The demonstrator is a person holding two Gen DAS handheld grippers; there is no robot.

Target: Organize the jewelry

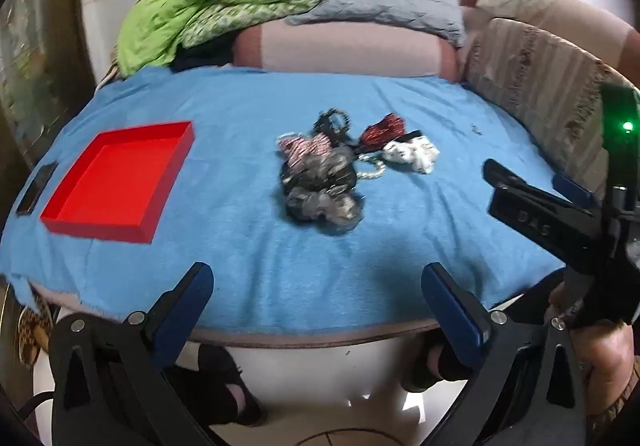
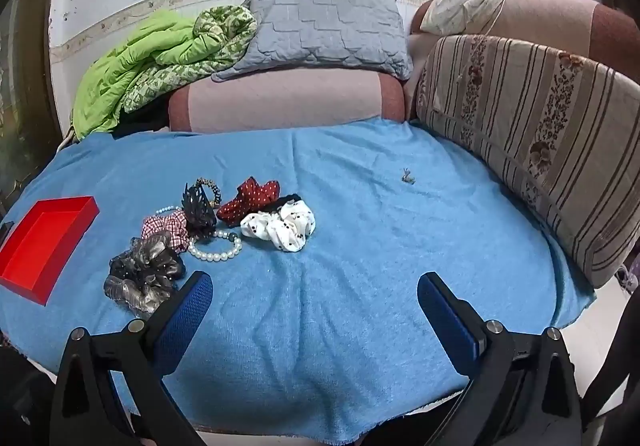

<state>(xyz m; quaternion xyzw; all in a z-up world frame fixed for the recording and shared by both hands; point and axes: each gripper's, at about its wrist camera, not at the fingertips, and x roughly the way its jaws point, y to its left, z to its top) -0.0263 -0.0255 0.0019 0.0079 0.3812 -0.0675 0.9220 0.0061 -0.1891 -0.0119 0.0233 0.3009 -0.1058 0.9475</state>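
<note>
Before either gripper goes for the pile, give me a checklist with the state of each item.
1. Left hand-held gripper open, nothing held: ok.
2. Right hand-held gripper open, nothing held: ok.
3. Red tray upright on the blue cloth, nothing in it: ok.
4. Pile sits apart from the tray, with bare cloth between: ok.
5. Items separable: not ok. The pearl bracelet touches the black claw clip and the checked scrunchie; the grey scrunchie lies against that scrunchie.
6. White scrunchie free to lift alone: cannot tell; it touches the red bow.
</note>
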